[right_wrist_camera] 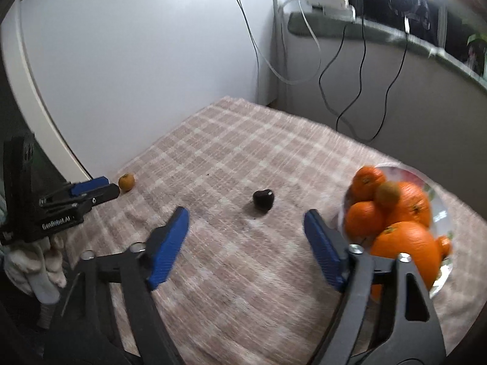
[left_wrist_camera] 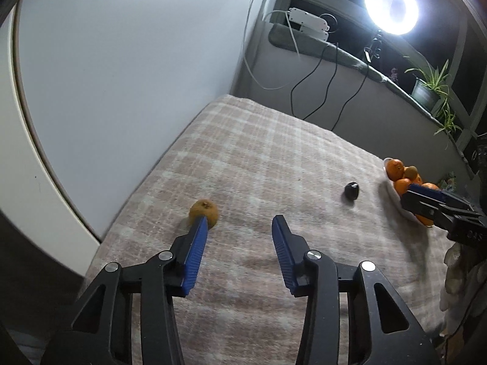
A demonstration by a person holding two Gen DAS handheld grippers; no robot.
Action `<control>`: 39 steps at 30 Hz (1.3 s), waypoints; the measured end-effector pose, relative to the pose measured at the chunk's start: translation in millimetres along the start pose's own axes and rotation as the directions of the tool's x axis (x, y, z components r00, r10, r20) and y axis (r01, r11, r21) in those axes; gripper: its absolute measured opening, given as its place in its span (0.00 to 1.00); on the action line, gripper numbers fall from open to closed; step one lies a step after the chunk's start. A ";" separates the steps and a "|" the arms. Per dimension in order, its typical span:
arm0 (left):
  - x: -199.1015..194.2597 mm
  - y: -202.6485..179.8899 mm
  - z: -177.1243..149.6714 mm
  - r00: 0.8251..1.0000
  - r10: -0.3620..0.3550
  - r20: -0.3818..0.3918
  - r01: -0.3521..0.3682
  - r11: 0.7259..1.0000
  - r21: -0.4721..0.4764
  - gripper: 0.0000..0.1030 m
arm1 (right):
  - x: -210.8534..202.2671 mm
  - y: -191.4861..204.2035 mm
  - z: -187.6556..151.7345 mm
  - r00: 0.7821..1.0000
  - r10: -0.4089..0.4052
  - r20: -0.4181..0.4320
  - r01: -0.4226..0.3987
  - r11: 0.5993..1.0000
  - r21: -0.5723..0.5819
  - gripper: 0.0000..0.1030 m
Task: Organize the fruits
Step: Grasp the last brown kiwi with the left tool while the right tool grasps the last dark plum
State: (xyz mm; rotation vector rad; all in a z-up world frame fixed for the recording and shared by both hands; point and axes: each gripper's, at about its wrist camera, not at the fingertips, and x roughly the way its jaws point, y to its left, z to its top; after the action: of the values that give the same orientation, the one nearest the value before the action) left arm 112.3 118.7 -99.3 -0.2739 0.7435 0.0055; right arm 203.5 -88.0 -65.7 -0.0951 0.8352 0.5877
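Note:
A small dull-orange fruit (left_wrist_camera: 204, 212) lies on the checked cloth (left_wrist_camera: 258, 158), just past my left gripper's left fingertip; it also shows in the right wrist view (right_wrist_camera: 126, 181). A dark, nearly black fruit (left_wrist_camera: 352, 190) lies mid-table, ahead of my right gripper in the right wrist view (right_wrist_camera: 263, 199). A glass bowl (right_wrist_camera: 443, 213) at the right holds several oranges (right_wrist_camera: 404, 243) and one small brownish fruit (right_wrist_camera: 387, 193). My left gripper (left_wrist_camera: 240, 222) is open and empty. My right gripper (right_wrist_camera: 245, 216) is open and empty, its right finger beside the bowl.
A white wall (left_wrist_camera: 137, 60) runs along the table's left side. Behind the table are a ledge with a white power strip (left_wrist_camera: 309, 23), hanging cables (left_wrist_camera: 316, 70), a ring lamp (left_wrist_camera: 391, 7) and a potted plant (left_wrist_camera: 429, 86). The cloth's far edge drops off toward the ledge.

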 end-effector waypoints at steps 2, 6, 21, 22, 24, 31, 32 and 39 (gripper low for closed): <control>2.3 2.6 -0.2 1.000 0.008 0.000 -0.008 1.000 -0.003 0.41 | 12.0 -2.1 0.1 1.000 0.016 -0.025 -0.015 0.999 0.032 0.61; 6.1 6.1 2.6 1.000 0.011 0.003 -0.010 1.000 -0.015 0.40 | 30.5 -3.9 0.8 0.999 -0.007 -0.054 0.010 0.999 0.051 0.55; 21.6 9.3 9.0 0.999 0.044 -0.013 -0.044 0.999 -0.005 0.37 | 71.5 -10.4 14.2 0.990 -0.086 -0.116 0.093 0.994 0.059 0.48; 22.4 9.7 9.1 0.999 0.051 -0.014 -0.051 0.999 -0.003 0.37 | 73.1 -10.5 14.3 0.989 -0.090 -0.118 0.097 0.994 0.053 0.47; 23.2 11.9 10.1 0.998 0.054 -0.016 -0.054 0.998 -0.009 0.37 | 76.8 -10.8 14.2 0.988 -0.097 -0.124 0.103 0.994 0.044 0.45; 28.9 21.8 7.3 0.997 0.073 -0.036 -0.074 0.997 -0.029 0.37 | 88.0 -13.7 17.1 0.985 -0.105 -0.139 0.110 0.993 0.033 0.38; 30.3 22.7 6.6 0.997 0.073 -0.040 -0.074 0.997 -0.030 0.33 | 89.4 -13.3 17.3 0.984 -0.107 -0.142 0.111 0.993 0.026 0.36; 37.2 24.3 4.8 0.997 0.067 -0.050 -0.068 0.997 -0.029 0.23 | 90.7 -13.2 16.6 0.982 -0.120 -0.147 0.122 0.992 0.006 0.25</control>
State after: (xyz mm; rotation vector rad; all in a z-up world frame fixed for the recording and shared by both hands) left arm 140.5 139.9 -126.8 -0.2785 0.8016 0.0743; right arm 268.9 -52.9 -121.8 -0.1761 0.9691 0.4637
